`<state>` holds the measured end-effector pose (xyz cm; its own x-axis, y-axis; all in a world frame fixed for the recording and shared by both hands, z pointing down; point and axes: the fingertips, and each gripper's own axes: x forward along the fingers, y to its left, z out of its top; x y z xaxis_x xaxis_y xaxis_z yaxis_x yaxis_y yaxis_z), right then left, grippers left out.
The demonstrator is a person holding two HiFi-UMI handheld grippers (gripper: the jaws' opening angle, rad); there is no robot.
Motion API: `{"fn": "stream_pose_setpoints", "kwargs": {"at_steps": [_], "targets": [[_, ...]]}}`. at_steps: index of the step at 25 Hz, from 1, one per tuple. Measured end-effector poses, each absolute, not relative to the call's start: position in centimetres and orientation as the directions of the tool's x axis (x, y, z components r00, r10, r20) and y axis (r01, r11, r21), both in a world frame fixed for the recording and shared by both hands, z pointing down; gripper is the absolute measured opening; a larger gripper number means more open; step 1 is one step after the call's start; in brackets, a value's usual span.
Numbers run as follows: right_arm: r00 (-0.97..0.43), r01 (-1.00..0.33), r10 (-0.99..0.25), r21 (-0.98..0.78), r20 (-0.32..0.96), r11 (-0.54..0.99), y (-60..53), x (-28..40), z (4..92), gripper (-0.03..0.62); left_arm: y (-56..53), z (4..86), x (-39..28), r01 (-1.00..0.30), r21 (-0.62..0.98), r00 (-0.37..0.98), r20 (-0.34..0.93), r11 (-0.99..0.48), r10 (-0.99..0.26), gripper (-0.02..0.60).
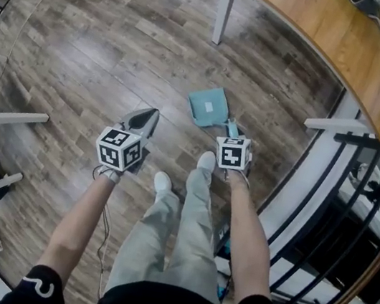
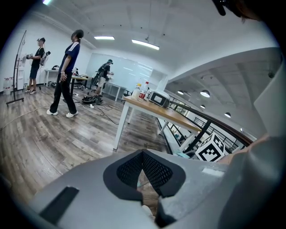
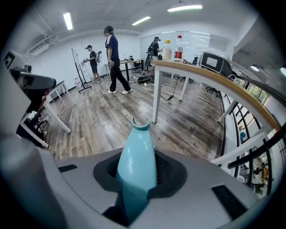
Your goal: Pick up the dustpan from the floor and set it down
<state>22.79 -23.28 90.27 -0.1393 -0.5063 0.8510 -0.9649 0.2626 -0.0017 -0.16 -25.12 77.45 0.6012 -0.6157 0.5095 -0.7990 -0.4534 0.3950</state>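
The teal dustpan [image 1: 208,106] is low over the wood floor ahead of my feet, and its handle runs back to my right gripper [image 1: 232,130]. That gripper is shut on the handle [image 3: 136,156], which sticks out past the pads and ends in a notched tip. The pan itself does not show in the right gripper view. I cannot tell whether the pan touches the floor. My left gripper [image 1: 153,114] hangs to the left of the dustpan, apart from it. Its pads [image 2: 154,172] meet at the tips with nothing between them.
A wooden table [image 1: 327,33] on a white leg [image 1: 224,12] stands beyond the dustpan. A black railing [image 1: 354,213] runs along the right side. White frame legs [image 1: 14,117] lie at the left. My shoes [image 1: 163,181] are just behind the grippers. Other people stand far off [image 2: 67,76].
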Motion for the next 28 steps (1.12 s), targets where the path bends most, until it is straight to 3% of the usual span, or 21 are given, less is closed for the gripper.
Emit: {"fn": "stream_pose_setpoints", "kwargs": {"at_steps": [17, 28], "targets": [[-0.149, -0.961, -0.496, -0.006, 0.855, 0.278, -18.9, 22.1, 81.3, 0.083, -22.1, 69.1, -2.0, -0.803, 0.337, 0.595, 0.488, -0.492, -0.639, -0.003], [-0.211, -0.951, -0.572, -0.032, 0.793, 0.308, -19.3, 20.3, 70.1, 0.083, -21.3, 59.9, -4.3, -0.805, 0.295, 0.594, 0.423, -0.515, -0.684, -0.003]]}}
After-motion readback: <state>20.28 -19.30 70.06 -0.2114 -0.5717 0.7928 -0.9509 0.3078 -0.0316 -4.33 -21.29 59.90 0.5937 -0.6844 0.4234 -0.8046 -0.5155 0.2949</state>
